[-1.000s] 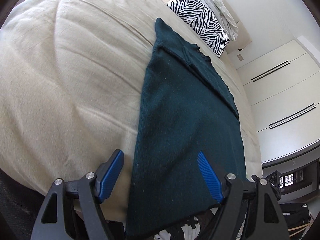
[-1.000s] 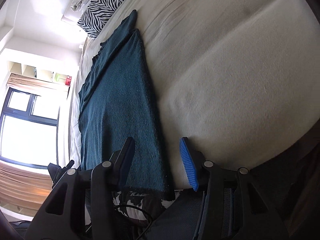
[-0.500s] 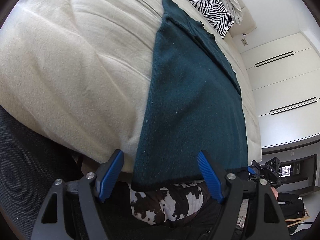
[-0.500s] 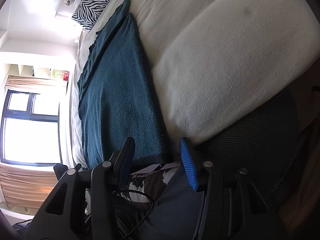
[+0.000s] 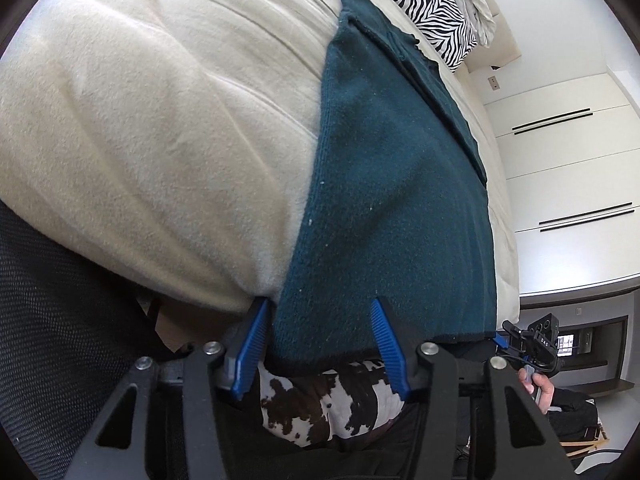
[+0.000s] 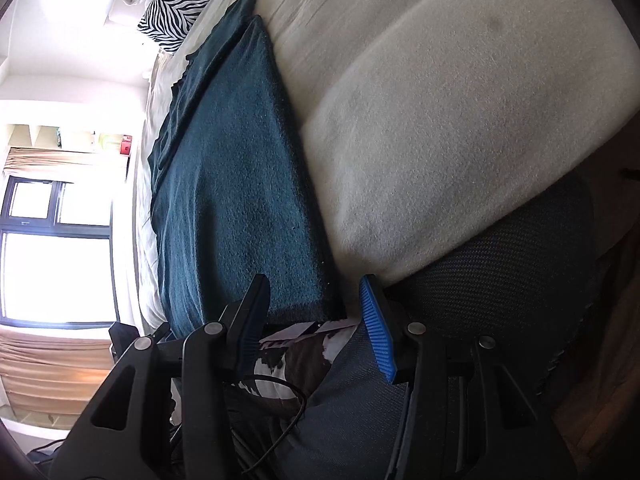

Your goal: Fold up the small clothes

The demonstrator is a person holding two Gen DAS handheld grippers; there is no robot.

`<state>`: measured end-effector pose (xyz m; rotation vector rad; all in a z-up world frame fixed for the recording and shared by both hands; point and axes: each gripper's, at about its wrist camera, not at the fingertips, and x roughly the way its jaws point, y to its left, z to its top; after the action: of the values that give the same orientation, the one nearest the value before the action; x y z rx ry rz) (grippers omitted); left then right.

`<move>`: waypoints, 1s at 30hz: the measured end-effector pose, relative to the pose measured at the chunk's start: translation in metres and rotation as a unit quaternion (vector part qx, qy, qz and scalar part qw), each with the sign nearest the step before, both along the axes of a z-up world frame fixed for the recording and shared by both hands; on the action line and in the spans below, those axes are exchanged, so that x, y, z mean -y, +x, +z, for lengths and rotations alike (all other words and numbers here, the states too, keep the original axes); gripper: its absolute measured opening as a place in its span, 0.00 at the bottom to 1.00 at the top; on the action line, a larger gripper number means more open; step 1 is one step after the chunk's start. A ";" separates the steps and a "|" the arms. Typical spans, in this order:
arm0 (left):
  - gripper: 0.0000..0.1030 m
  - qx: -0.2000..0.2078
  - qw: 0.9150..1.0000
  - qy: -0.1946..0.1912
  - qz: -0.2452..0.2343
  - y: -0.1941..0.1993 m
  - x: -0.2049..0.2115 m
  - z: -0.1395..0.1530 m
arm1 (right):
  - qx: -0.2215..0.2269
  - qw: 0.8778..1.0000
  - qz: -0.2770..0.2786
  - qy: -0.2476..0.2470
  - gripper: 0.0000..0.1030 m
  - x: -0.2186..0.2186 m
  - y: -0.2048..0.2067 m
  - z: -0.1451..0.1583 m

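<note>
A dark teal knitted garment [image 5: 392,184] lies flat and lengthwise on a cream bed blanket [image 5: 160,128], its near hem hanging over the bed's edge. My left gripper [image 5: 320,320] is open, its blue pads straddling the hem's left corner. In the right wrist view the garment [image 6: 236,184] runs up the left side, and my right gripper [image 6: 312,300] is open with its pads either side of the hem's right corner. Neither gripper holds the cloth.
A zebra-print pillow [image 5: 424,8] lies at the head of the bed. A black mesh chair [image 6: 500,288] and a cow-print cloth [image 5: 340,404] sit below the bed's edge. White wardrobe doors [image 5: 568,152] stand to the right, a window [image 6: 56,248] to the left.
Both grippers have dropped back toward the bed's near edge, so the garment's hem now lies between the pads. Both stayed open.
</note>
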<state>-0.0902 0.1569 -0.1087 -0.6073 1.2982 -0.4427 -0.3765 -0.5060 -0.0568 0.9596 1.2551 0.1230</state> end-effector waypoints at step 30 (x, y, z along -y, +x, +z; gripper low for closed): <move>0.07 0.021 0.998 -0.053 -0.013 -0.004 0.000 0.025 | 0.031 0.999 0.023 0.000 0.06 -0.006 0.014 0.008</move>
<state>-0.0940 0.1568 -0.0833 -0.6665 1.2505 -0.5449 -0.3628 -0.4997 -0.0492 0.9215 1.2204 0.1880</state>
